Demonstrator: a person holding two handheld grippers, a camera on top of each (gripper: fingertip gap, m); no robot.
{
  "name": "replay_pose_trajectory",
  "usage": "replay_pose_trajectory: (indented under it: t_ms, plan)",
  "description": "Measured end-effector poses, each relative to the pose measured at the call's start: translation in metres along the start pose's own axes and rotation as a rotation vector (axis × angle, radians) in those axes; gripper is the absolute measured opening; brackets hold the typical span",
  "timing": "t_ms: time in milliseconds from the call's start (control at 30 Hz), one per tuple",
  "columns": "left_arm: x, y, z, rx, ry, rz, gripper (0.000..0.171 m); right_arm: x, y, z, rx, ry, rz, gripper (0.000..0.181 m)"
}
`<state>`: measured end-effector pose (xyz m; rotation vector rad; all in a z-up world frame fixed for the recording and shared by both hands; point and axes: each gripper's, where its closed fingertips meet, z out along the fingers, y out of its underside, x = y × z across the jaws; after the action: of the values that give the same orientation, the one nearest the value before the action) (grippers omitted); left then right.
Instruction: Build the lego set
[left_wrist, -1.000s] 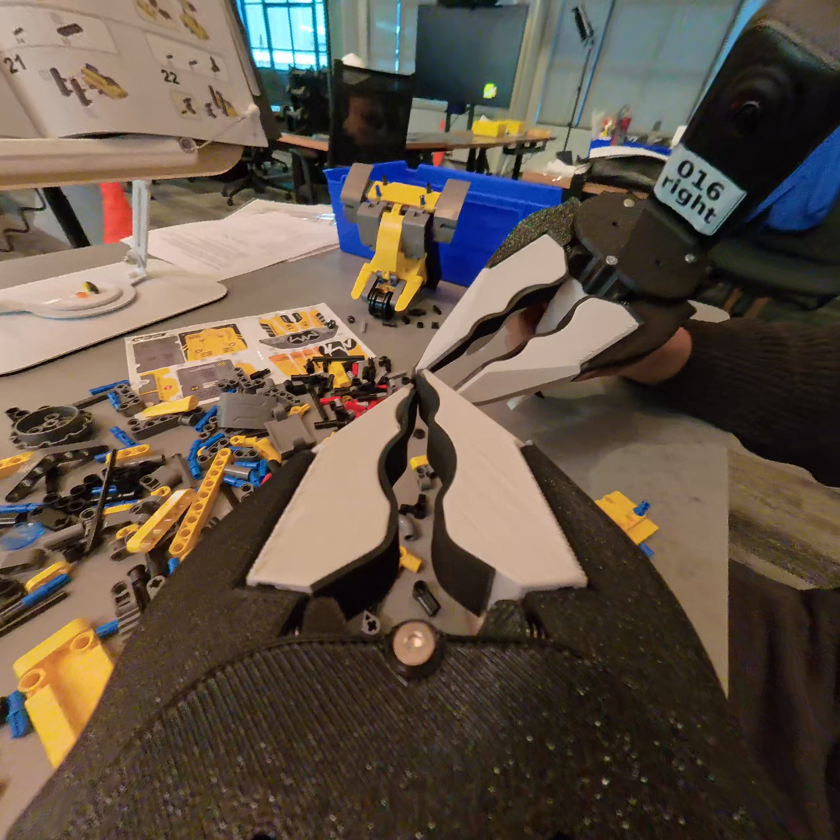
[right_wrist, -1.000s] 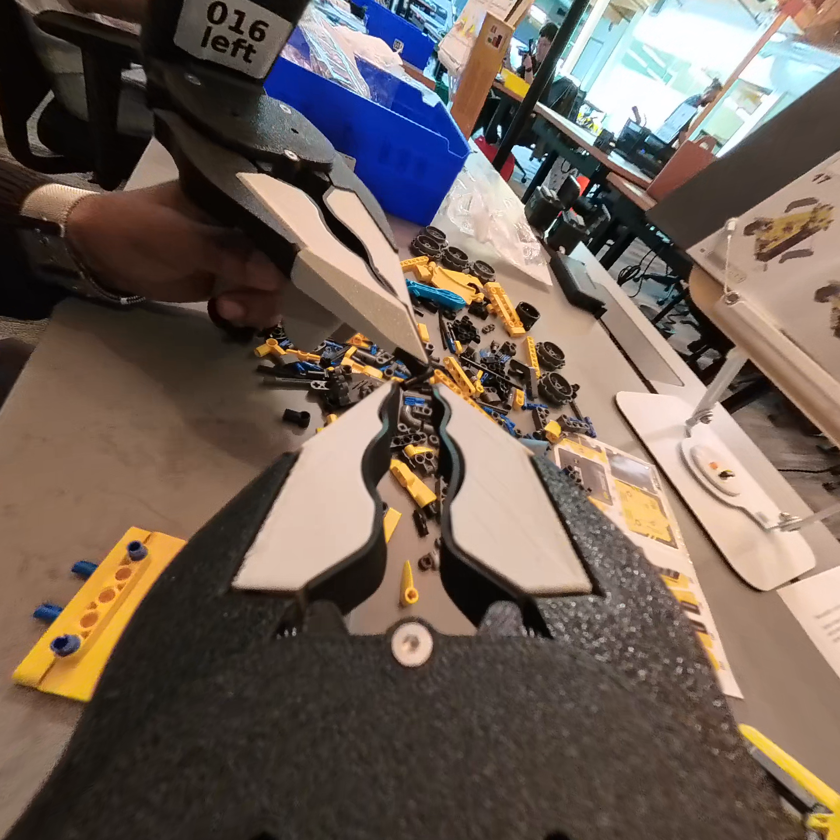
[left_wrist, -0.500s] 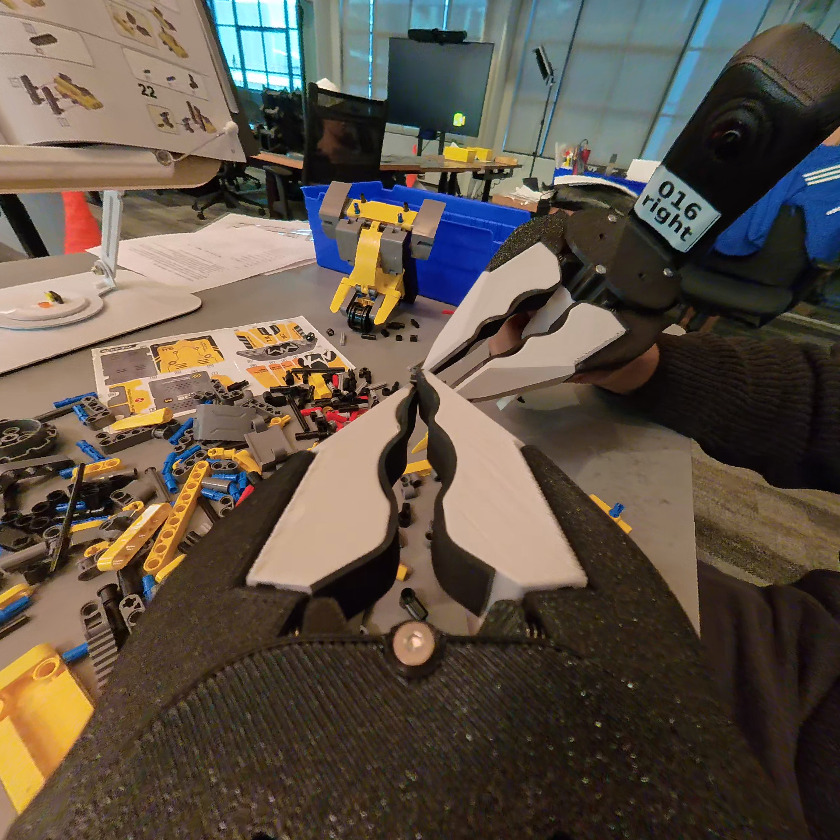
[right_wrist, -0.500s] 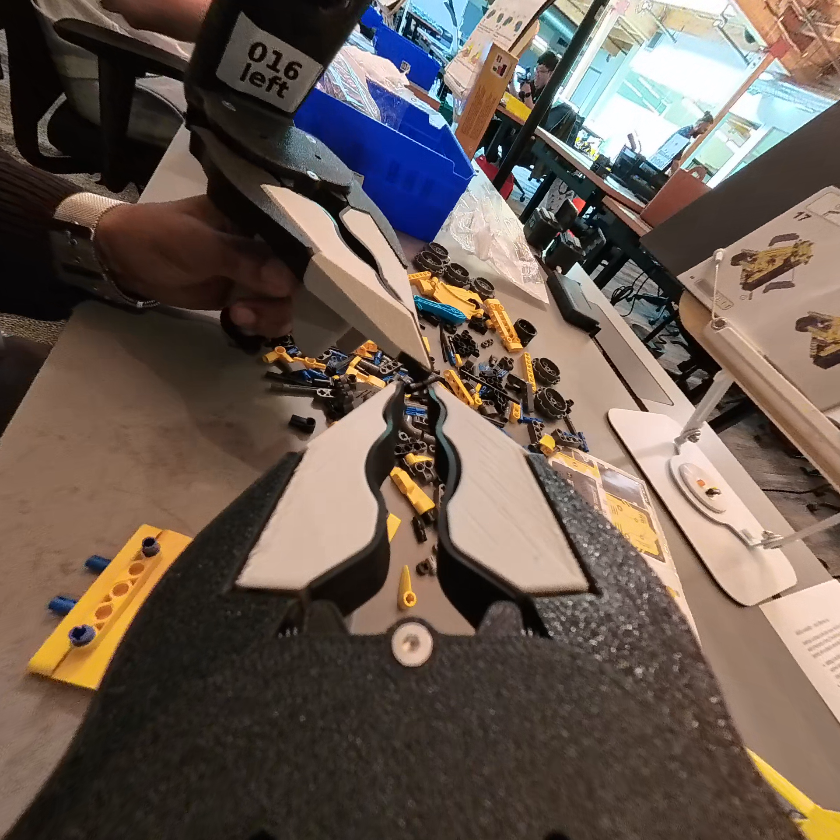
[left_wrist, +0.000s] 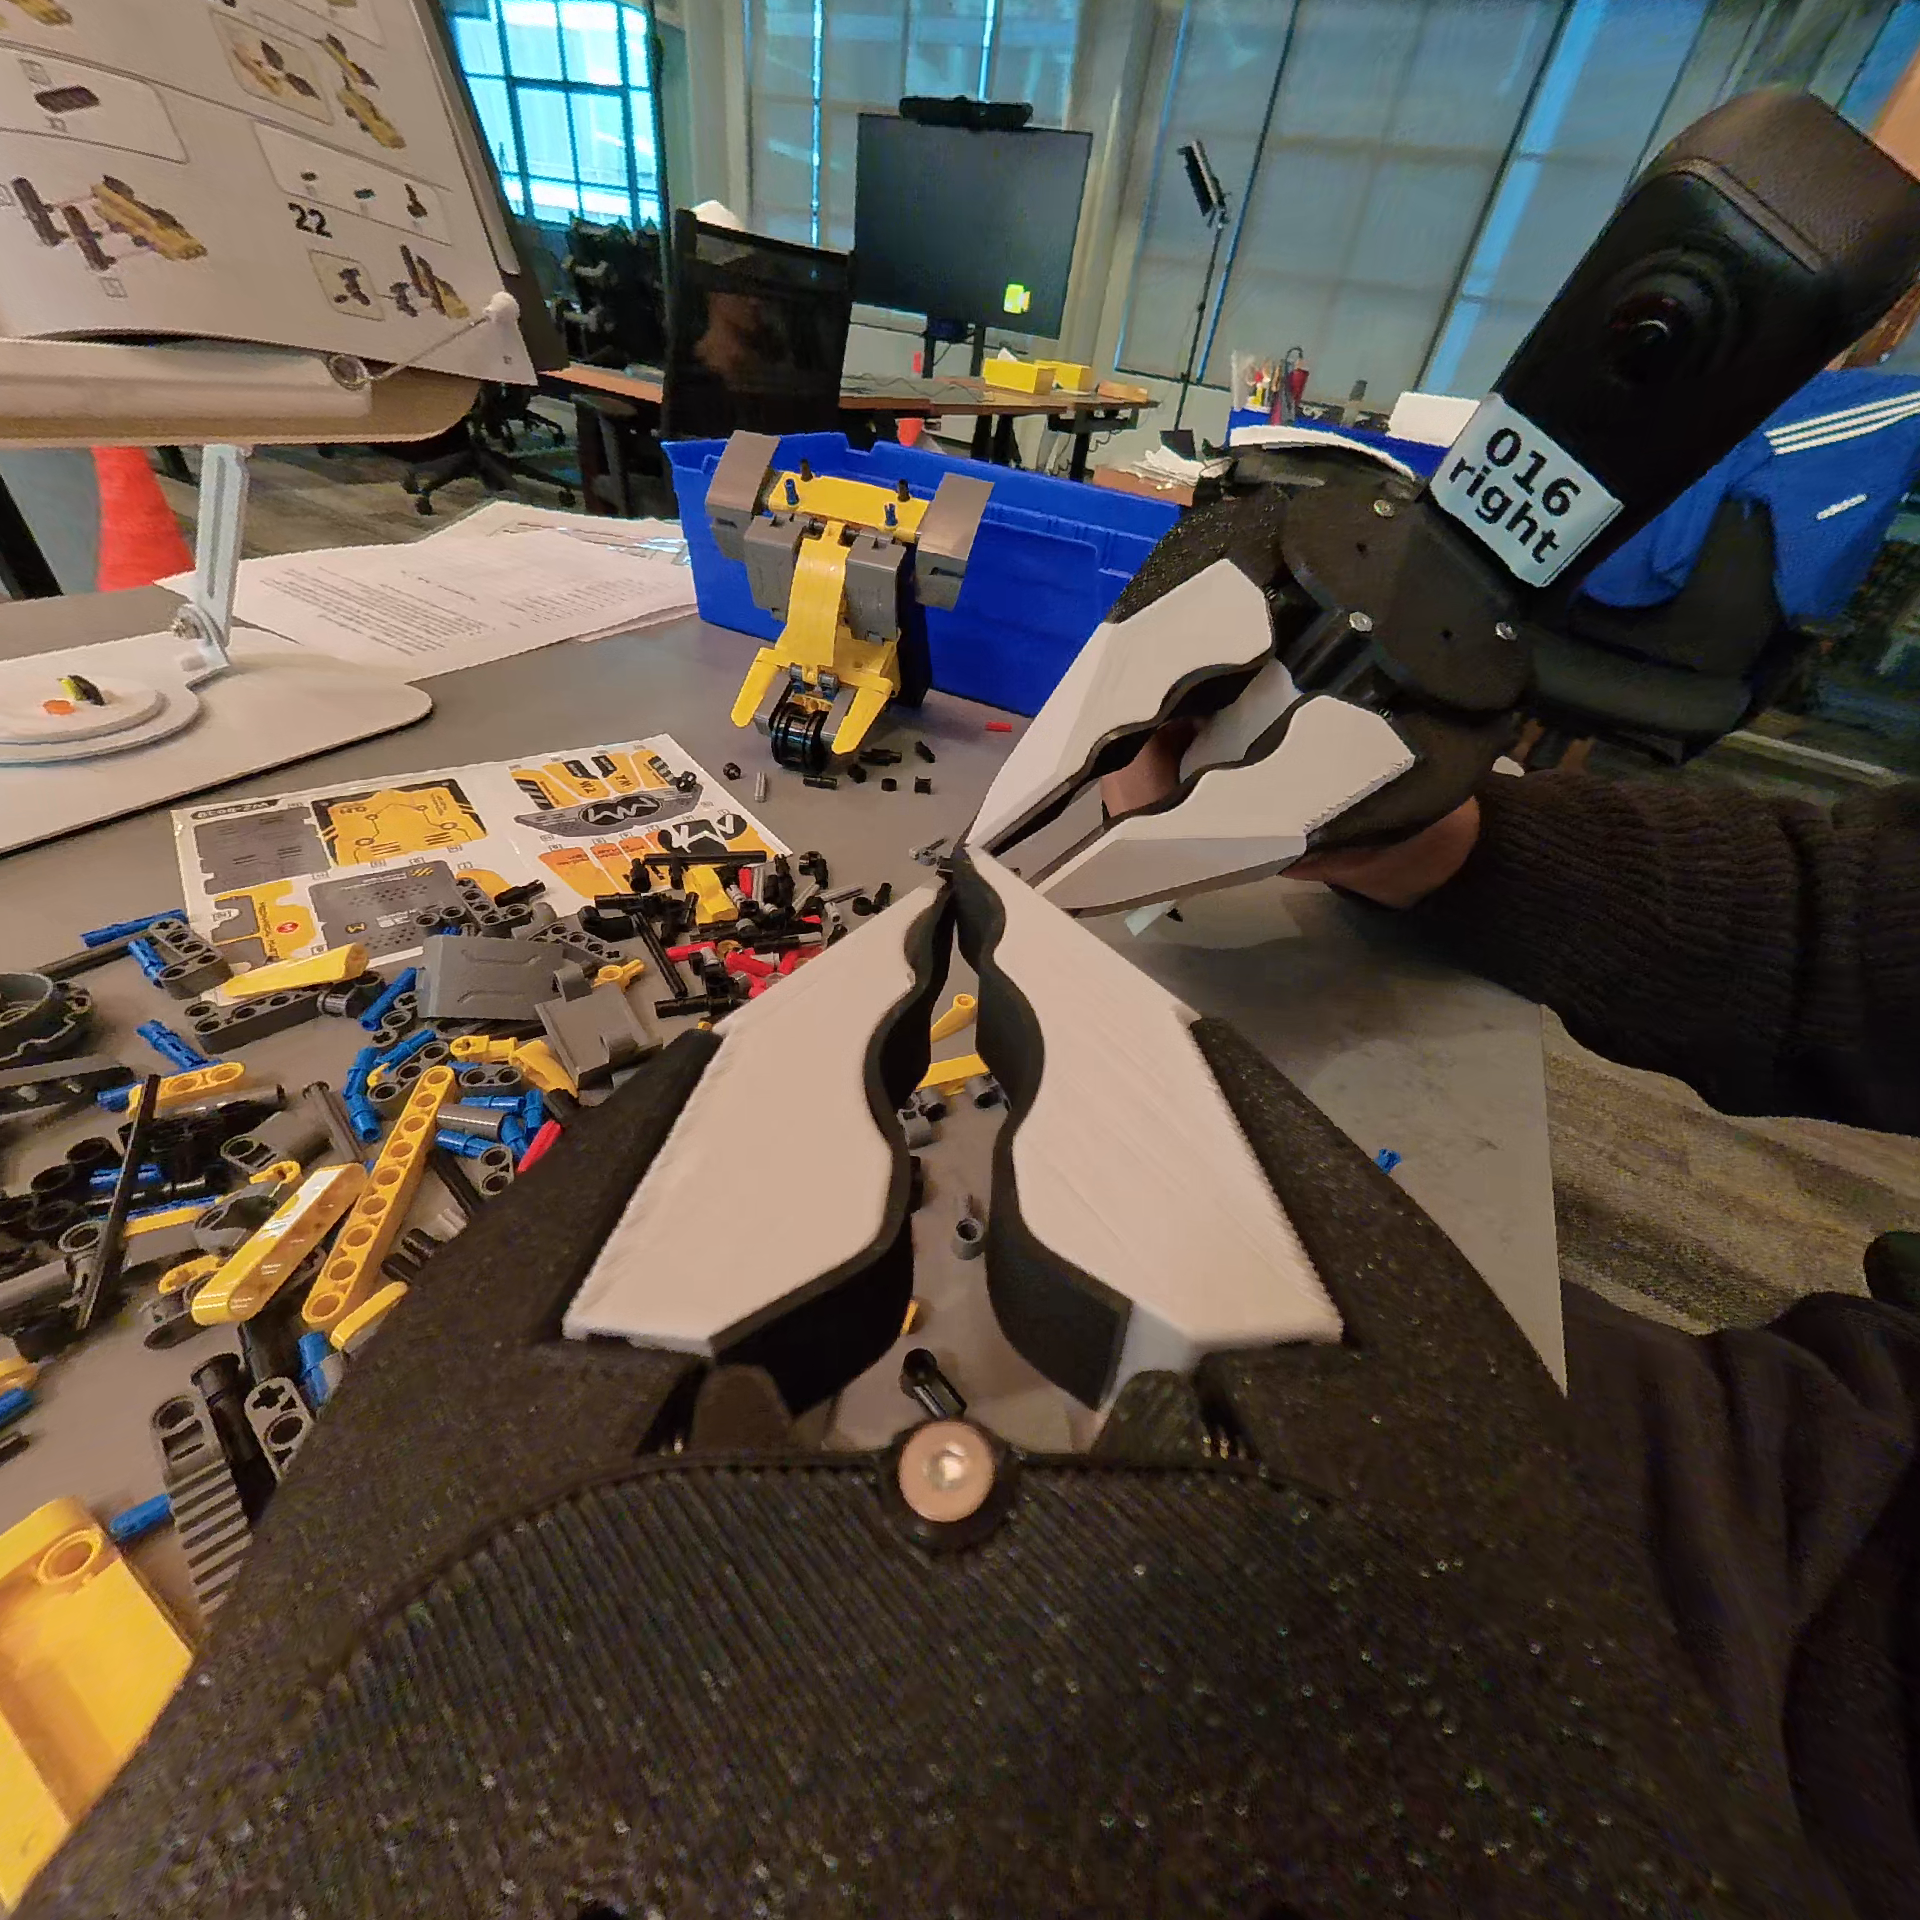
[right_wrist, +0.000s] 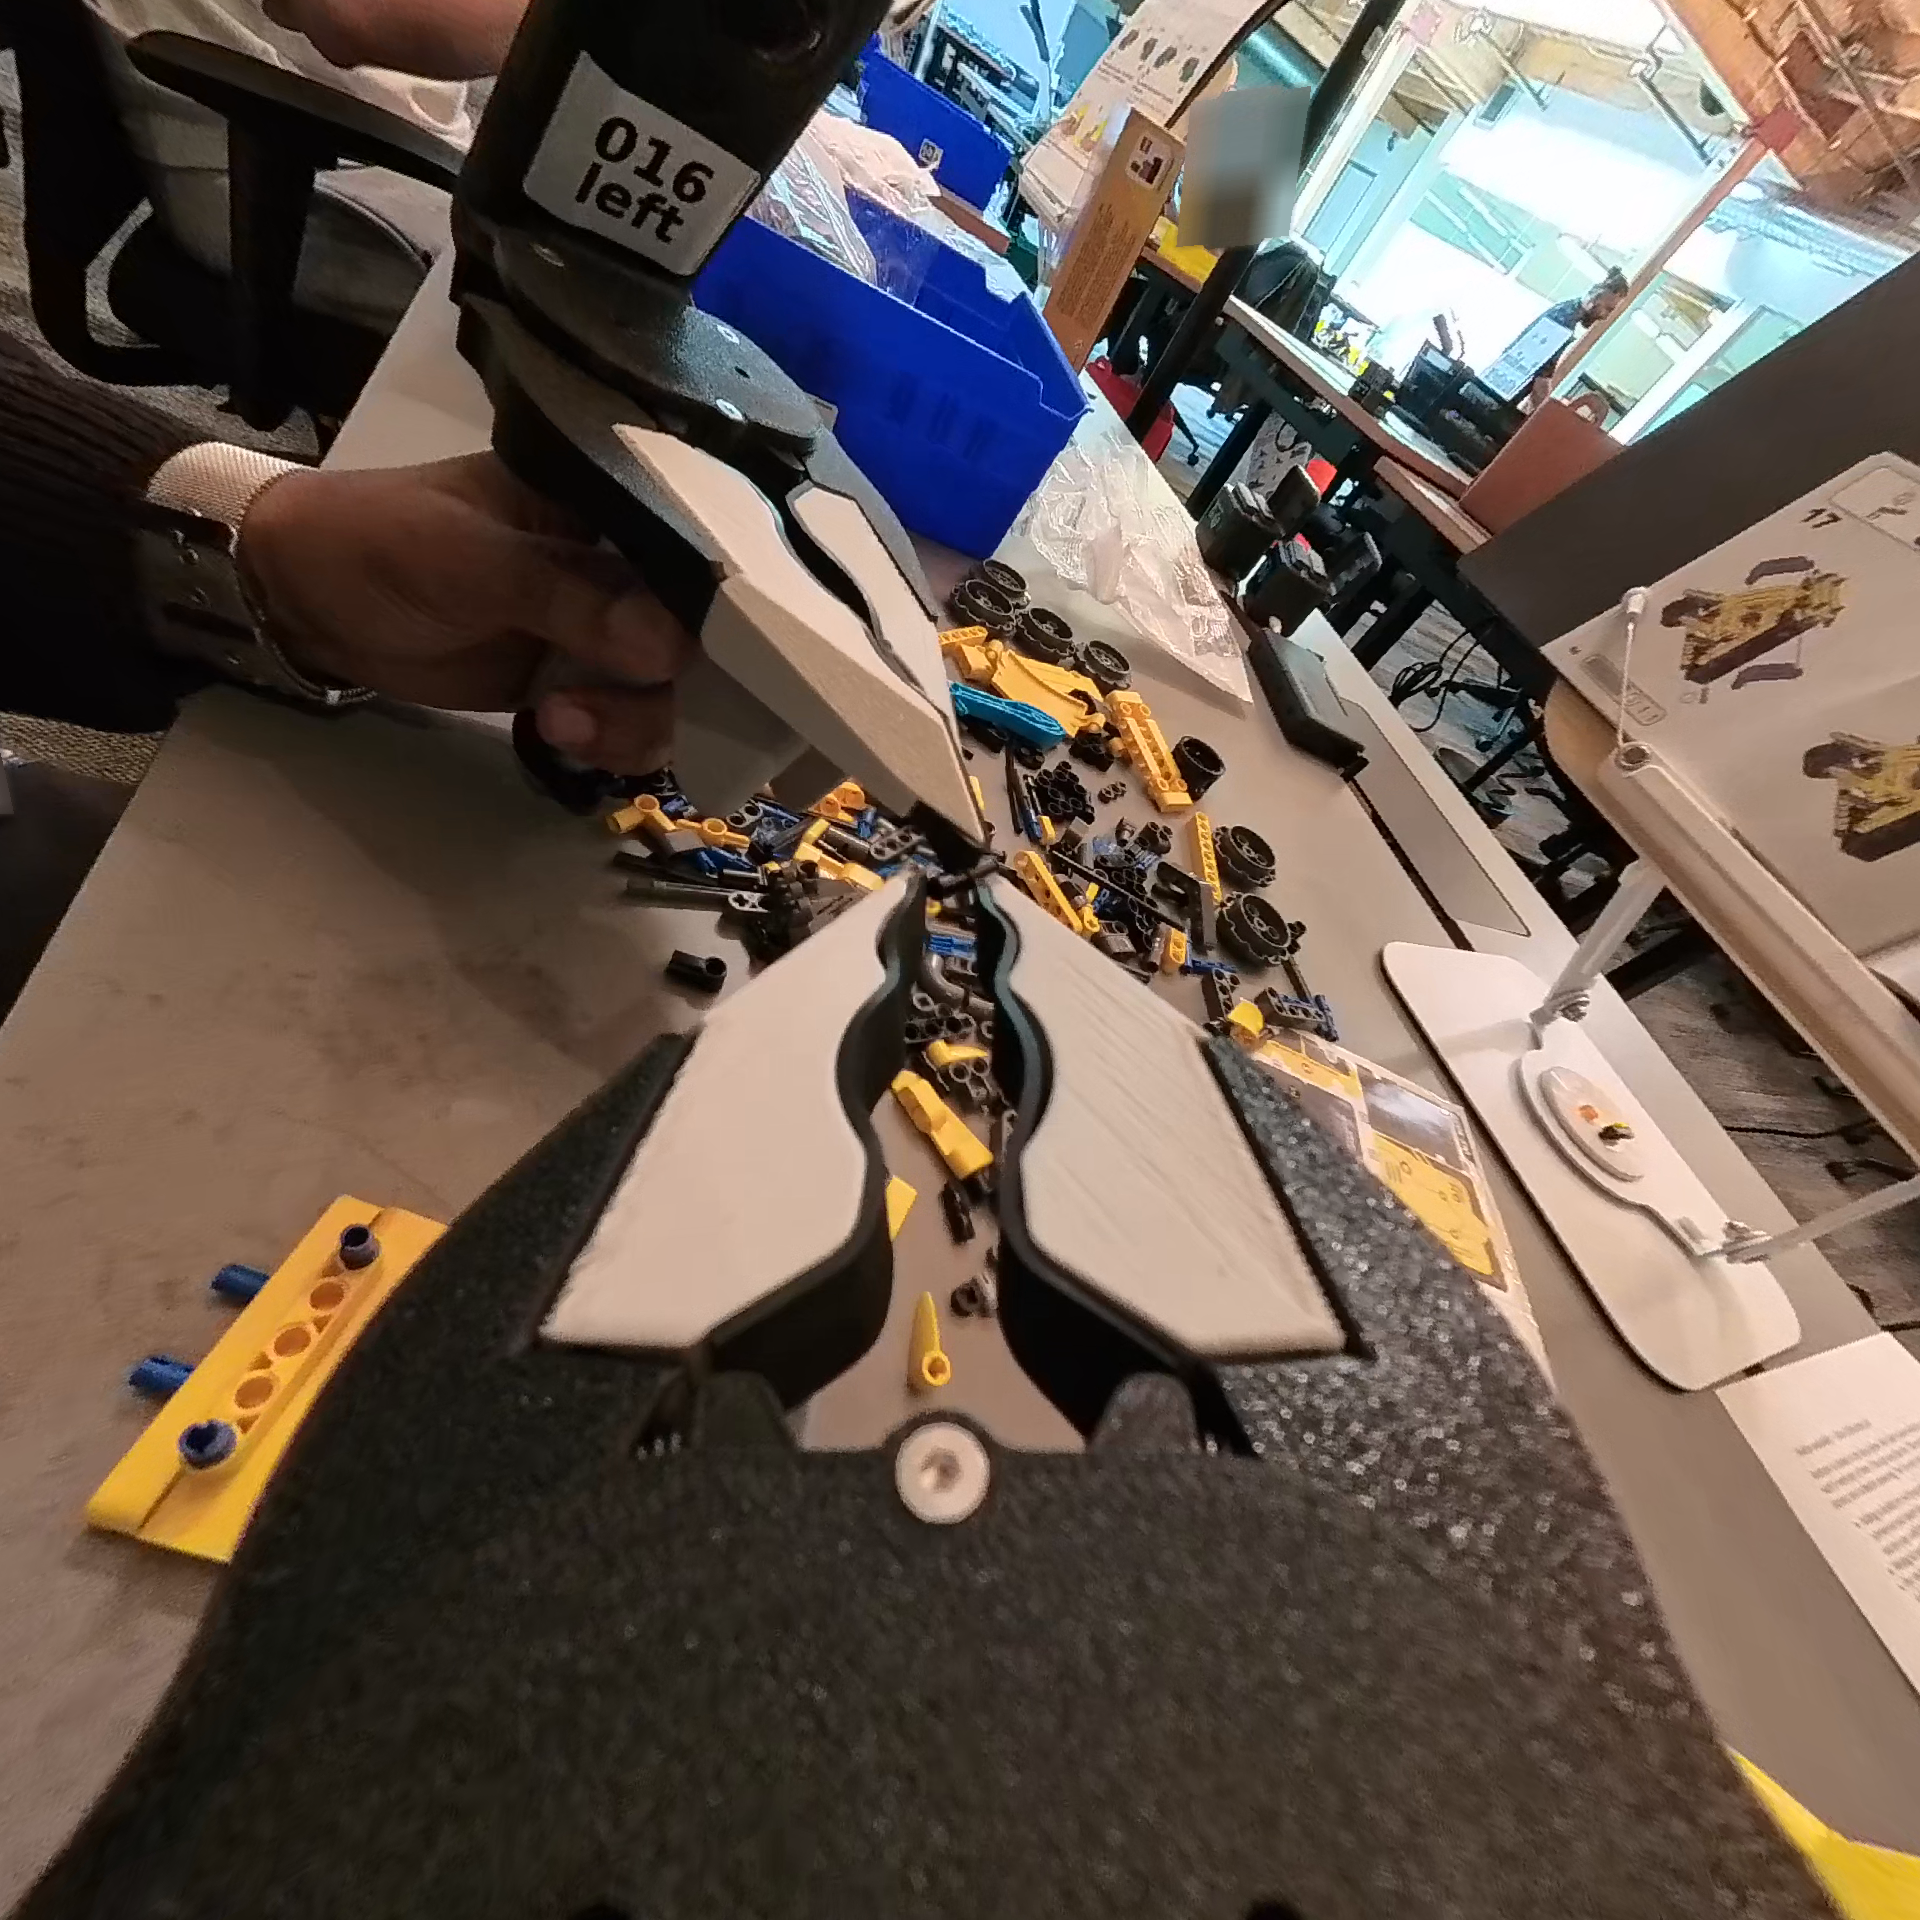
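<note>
My left gripper (left_wrist: 951, 878) and right gripper (right_wrist: 951, 894) hang tip to tip above a grey table (left_wrist: 1351, 1039). Both have their jaws closed. A small black piece (right_wrist: 964, 871) sits where the tips meet; it is too small to tell which gripper grips which part of it. In the left wrist view the right gripper (left_wrist: 971, 847) comes in from the right, held by a hand. In the right wrist view the left gripper (right_wrist: 977, 831) comes down from the upper left. A pile of loose yellow, black, blue and grey building pieces (left_wrist: 312, 1143) lies under and left of the tips.
A partly built yellow and grey model (left_wrist: 831, 603) stands before a blue bin (left_wrist: 1039, 582). A sticker sheet (left_wrist: 416, 842) lies by the pile. An instruction booklet (left_wrist: 239, 208) sits on a white stand. A yellow beam with blue pins (right_wrist: 270, 1371) lies alone near the table edge. Left and right tips are no more than a few centimetres apart.
Both grippers have stayed shut and tip to tip. They have risen and drifted slightly over the pile; the views have tilted a little.
</note>
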<state>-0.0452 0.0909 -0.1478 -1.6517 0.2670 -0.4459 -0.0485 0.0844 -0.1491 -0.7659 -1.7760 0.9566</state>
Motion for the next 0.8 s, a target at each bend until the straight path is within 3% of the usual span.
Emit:
replay_pose_trajectory:
  t_ms: [400, 500, 800]
  plan:
    - [0.0006, 0.0005, -0.001, -0.002, -0.004, 0.007, 0.0, 0.0, 0.001, 0.0, 0.017, -0.011, 0.025, 0.007]
    - [-0.0004, 0.0012, -0.0004, -0.007, -0.011, 0.007, 0.015, 0.0001, 0.0005, -0.0004, 0.021, -0.015, 0.033, 0.007]
    - [-0.0008, 0.0007, -0.0011, -0.003, -0.012, 0.003, 0.017, -0.0009, -0.0002, -0.0003, 0.023, -0.017, 0.031, 0.007]
